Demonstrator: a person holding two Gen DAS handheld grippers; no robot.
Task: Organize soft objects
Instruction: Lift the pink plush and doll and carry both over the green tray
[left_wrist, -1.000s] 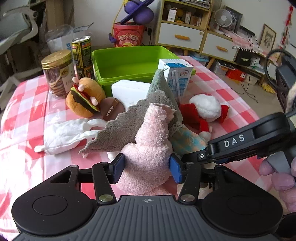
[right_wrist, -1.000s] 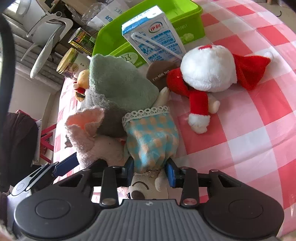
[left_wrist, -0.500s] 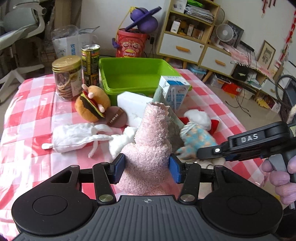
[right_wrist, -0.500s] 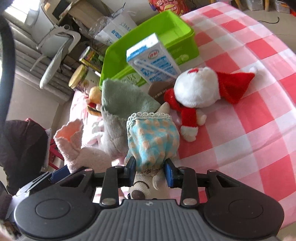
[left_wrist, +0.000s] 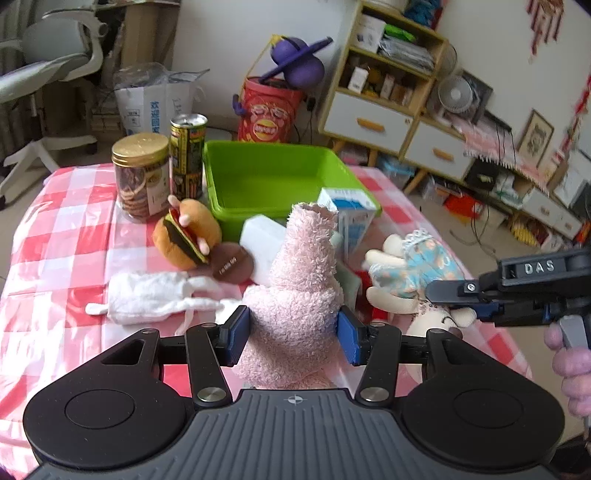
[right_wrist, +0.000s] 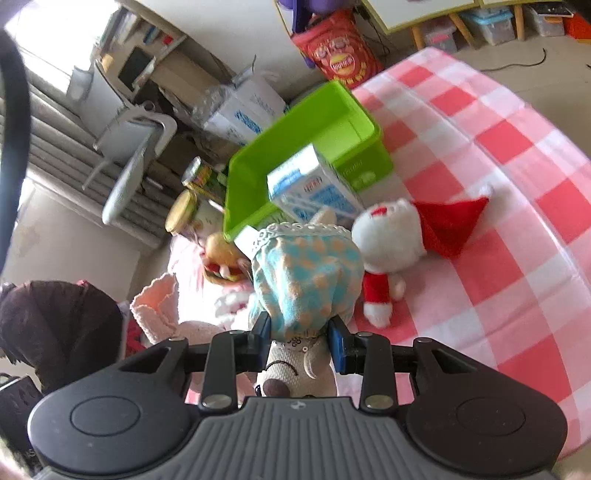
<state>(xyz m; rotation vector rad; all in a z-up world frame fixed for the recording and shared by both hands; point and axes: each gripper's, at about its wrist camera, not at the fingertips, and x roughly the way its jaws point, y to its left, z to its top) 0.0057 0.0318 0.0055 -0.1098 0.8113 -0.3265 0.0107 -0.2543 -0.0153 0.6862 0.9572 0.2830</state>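
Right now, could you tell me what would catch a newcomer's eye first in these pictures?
Each gripper holds a soft toy above the checked table: the left gripper has its jaws shut on a fuzzy pink plush, the right gripper on a doll in a blue dotted dress. Behind them the bright green bin sits open, with a burger plush to its left.

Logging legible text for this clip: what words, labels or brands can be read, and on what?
"DAS": on the right gripper, seen from the left wrist.
"I'm Milk tea": on the brown round pad, barely legible.
Milk carton, green can, cookie jar, cardboard box: print too blurred.
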